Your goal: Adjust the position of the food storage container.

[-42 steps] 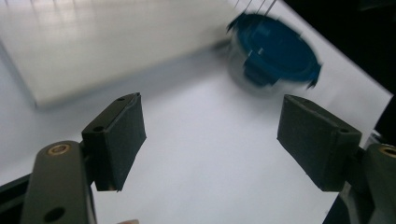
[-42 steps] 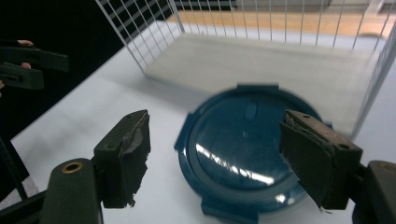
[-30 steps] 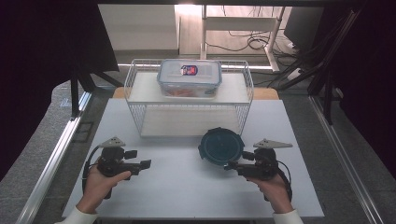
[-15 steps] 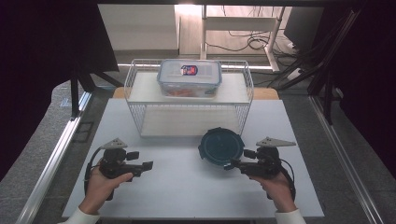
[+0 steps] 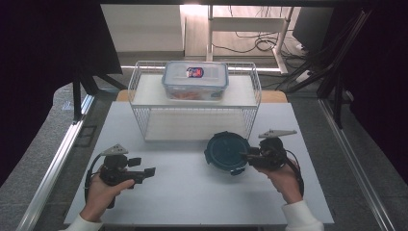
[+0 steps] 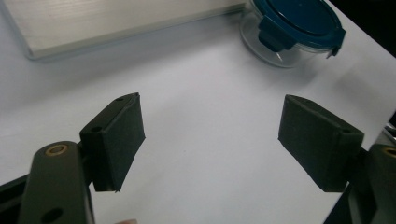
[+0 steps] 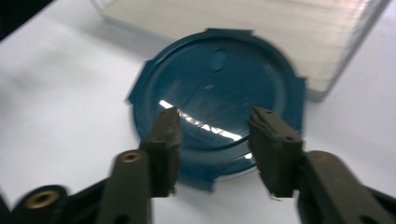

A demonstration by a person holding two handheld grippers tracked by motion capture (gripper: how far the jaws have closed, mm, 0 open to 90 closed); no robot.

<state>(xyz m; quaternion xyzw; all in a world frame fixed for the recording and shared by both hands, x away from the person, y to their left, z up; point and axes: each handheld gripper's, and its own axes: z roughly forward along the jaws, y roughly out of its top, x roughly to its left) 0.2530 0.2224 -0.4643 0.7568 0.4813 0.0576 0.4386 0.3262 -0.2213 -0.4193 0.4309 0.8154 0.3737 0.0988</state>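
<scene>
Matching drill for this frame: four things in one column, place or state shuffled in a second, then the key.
1. round container
2. rectangular box
3. left tool
4. right tool

A. on the wire rack's top shelf
B. jaws wide open over bare table
C. on the table in front of the rack, teal lid on
D. jaws have just been closing, over the lid's near edge

Pairs: 1-C, 2-A, 3-B, 4-D

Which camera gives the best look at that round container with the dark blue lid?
The right gripper view: the round container sits close up, its lid and clip tabs plain between the tongs. The high view shows it small beside the wire basket. The left gripper view catches it at the top edge, cut off.
</scene>
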